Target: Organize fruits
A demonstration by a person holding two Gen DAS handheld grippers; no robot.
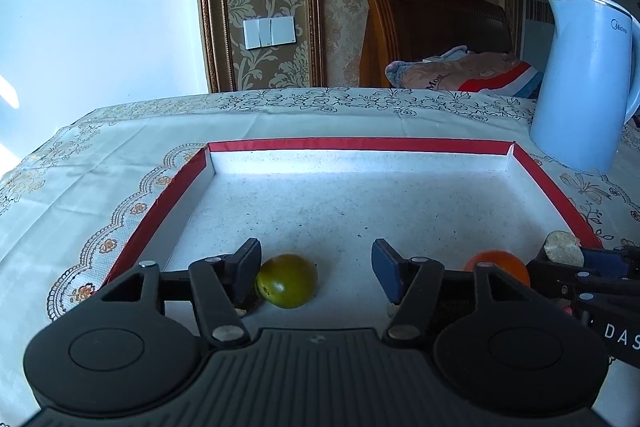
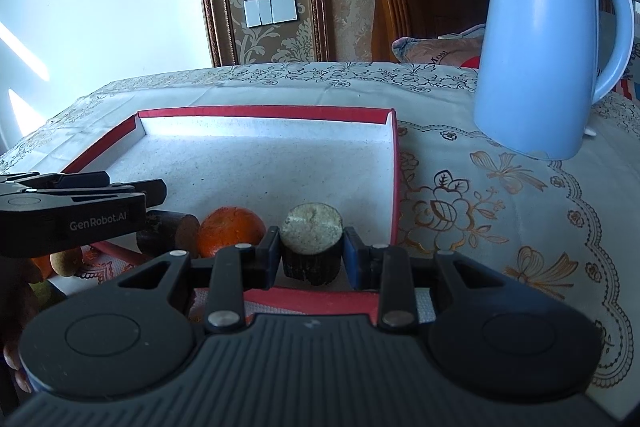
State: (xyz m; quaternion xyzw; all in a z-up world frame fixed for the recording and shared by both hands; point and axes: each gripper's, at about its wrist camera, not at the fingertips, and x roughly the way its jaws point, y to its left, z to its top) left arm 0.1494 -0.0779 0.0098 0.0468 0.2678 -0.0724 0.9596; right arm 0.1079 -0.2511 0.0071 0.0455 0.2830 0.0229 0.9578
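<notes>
So the red-edged tray (image 1: 168, 203) is sitting on the patterned tablecloth (image 1: 100, 155) with a blue kettle (image 2: 536, 43) just past its far right corner. Most of the tray is bare; everything is bunched along the near edge.

The left gripper (image 1: 316, 271) has its tongs spread wide and isn't holding anything. A green citrus (image 1: 287, 281) sits on the tray floor between them, right up against the left pad, well clear of the other one. I'd guess it either just got set down or is about to get grabbed; can't say which.

The right gripper (image 2: 311, 255) has its tongs narrow, snug on both sides of a short dark sugarcane stub (image 2: 312, 245) with a pale cut top, standing upright at the tray's near right corner. Whether it's resting on the floor or lifted a hair, I can't tell.

Just left of it is an orange (image 2: 230, 231), then another dark cane piece (image 2: 168, 233) lying on its side. Further left and nearer, seemingly outside the tray, there's a brownish round fruit (image 2: 66, 261), mostly hidden under the left gripper.

Progress-wise I'd call it somewhere around the middle: a few pieces in, at least one still out on the cloth, and loads of room left in the tray.
</notes>
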